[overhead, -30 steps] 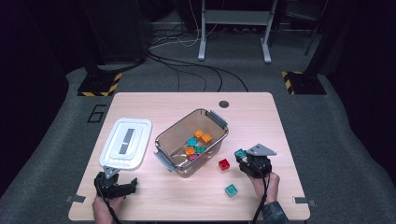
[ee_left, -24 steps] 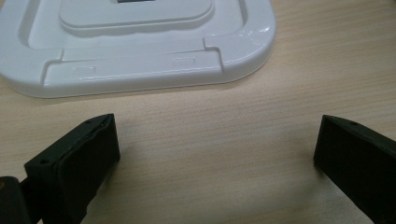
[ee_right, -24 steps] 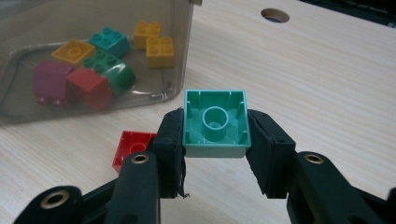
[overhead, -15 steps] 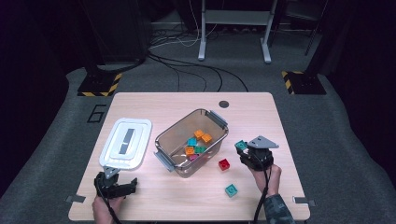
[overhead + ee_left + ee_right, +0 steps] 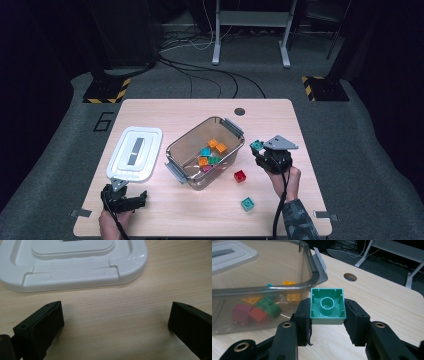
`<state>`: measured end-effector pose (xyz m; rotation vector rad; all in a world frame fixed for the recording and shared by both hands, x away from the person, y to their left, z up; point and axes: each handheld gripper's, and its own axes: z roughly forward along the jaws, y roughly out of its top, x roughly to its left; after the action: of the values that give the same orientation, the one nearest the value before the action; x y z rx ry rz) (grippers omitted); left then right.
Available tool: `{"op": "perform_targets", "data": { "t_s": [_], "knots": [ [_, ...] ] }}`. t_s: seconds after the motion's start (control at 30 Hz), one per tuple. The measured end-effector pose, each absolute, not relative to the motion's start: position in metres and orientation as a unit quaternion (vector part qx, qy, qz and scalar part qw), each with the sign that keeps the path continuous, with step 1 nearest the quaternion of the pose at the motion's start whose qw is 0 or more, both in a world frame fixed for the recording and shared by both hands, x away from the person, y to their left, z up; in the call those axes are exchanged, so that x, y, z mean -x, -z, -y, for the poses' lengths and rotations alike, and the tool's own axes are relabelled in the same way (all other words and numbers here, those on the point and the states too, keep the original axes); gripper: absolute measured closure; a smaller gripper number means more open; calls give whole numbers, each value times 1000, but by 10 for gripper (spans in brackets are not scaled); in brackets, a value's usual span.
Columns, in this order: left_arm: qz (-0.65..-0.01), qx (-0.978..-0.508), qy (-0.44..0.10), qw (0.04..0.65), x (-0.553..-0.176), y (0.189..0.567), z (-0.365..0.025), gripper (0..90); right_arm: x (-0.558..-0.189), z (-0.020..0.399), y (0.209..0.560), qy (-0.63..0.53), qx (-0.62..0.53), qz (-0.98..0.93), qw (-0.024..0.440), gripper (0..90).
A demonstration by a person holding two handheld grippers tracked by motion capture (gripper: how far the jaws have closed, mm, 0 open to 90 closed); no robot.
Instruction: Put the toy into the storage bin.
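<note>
One teal brick (image 5: 327,306) sits clamped in my right tongs (image 5: 327,315), beside the bin (image 5: 180,150) at nine o'clock. Left tongs (image 5: 115,322) gape idle. Next I'd carry it over the rim and release.

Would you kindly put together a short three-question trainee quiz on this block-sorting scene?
1. True or false: the right gripper grips a teal block.
2. How many loose blocks lie on the table outside the clear bin?
3. Which lies just ahead of the open left gripper: A) white lid, B) red block, C) the bin?

Key: 1 true; 2 two, the red one and a teal one; 3 A.
</note>
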<state>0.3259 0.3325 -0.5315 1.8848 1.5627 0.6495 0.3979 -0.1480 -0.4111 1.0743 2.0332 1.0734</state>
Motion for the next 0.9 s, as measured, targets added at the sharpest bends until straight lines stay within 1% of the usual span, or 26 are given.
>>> {"op": "perform_targets", "data": {
  "t_s": [0.63,0.9],
  "knots": [
    [-588,-710,-245,299,-326,531,-333,0,-409,142,389,-419,-391,-758,312,583],
    [-588,-710,-244,299,-326,531,-333,0,-417,129,385,-425,-380,-761,310,583]
  ]
}}
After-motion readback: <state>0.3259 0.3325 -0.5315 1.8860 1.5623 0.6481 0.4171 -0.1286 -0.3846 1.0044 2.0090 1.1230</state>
